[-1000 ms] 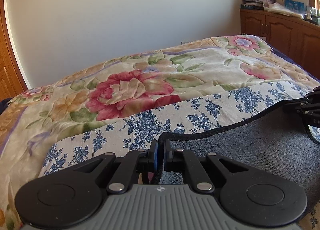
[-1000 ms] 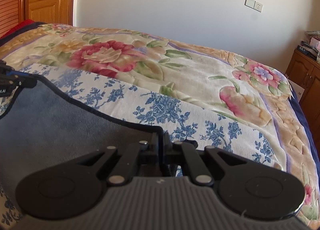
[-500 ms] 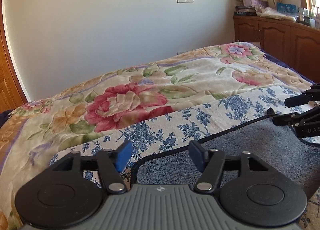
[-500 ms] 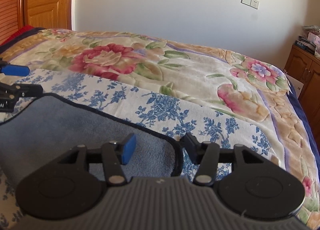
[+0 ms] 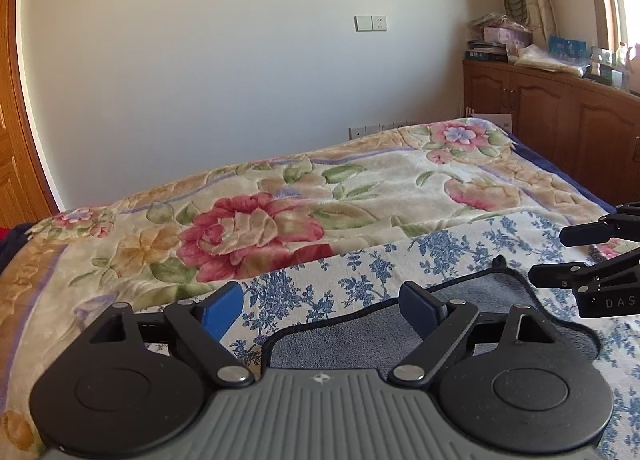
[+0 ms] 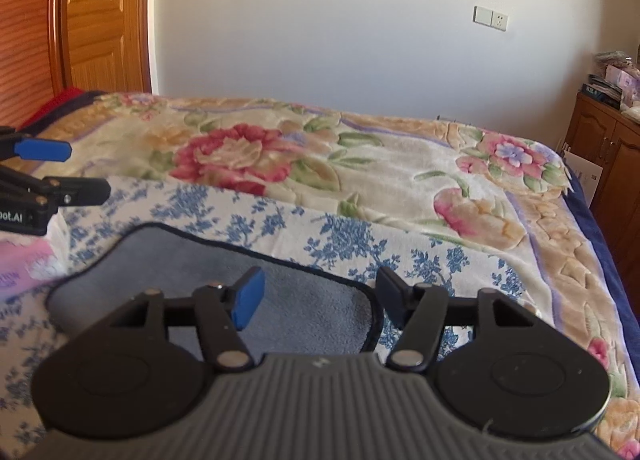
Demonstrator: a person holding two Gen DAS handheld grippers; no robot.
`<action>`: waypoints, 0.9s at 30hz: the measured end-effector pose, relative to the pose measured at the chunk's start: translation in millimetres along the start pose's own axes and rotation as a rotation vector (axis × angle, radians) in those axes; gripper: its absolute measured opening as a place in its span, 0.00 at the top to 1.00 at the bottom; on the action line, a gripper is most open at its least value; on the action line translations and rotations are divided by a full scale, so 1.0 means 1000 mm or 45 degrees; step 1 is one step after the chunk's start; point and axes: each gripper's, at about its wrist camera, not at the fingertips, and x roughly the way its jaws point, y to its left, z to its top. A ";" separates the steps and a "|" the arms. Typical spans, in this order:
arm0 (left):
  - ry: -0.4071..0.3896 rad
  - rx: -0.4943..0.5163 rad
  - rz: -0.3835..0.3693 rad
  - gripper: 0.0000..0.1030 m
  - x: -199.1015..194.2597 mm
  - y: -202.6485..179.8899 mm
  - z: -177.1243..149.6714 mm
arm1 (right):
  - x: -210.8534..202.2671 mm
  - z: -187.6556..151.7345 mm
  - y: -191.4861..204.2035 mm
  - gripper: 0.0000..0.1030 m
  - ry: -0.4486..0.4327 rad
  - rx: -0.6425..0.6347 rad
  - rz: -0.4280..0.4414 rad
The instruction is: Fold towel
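Observation:
A grey towel [image 5: 356, 334] with a dark hem lies flat on a blue-flowered white cloth [image 5: 360, 276] on the bed. It also shows in the right wrist view [image 6: 304, 300]. My left gripper [image 5: 322, 310] is open and empty, above the towel's left corner. My right gripper [image 6: 320, 298] is open and empty, above the towel's right corner. Each gripper shows at the edge of the other's view, the right gripper [image 5: 560, 260] at the right and the left gripper [image 6: 90, 170] at the left.
The bed carries a cream blanket [image 5: 280, 216] with red flowers. A white wall [image 5: 240, 60] stands behind it. Wooden cabinets [image 5: 560, 112] with clutter on top stand at the right. A wooden door [image 6: 100, 16] is at the left.
Both grippers were shut on the towel's hem a second ago. They have opened and let go, and the towel now lies flat. Both grippers have pulled back and risen a little.

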 end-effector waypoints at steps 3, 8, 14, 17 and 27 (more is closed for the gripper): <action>-0.026 0.010 -0.002 0.13 -0.019 -0.002 0.008 | -0.016 0.006 0.003 0.37 -0.025 0.013 0.005; -0.053 0.000 -0.004 0.11 -0.045 -0.004 0.020 | -0.039 0.012 0.007 0.36 -0.056 0.020 0.010; -0.059 0.004 -0.003 0.10 -0.069 -0.009 0.023 | -0.065 0.012 0.010 0.35 -0.073 0.034 0.014; -0.060 0.007 -0.006 0.10 -0.081 -0.012 0.023 | -0.077 0.010 0.012 0.34 -0.076 0.040 0.015; -0.055 -0.010 -0.009 0.08 -0.126 -0.025 0.015 | -0.118 -0.004 0.015 0.25 -0.107 0.090 0.009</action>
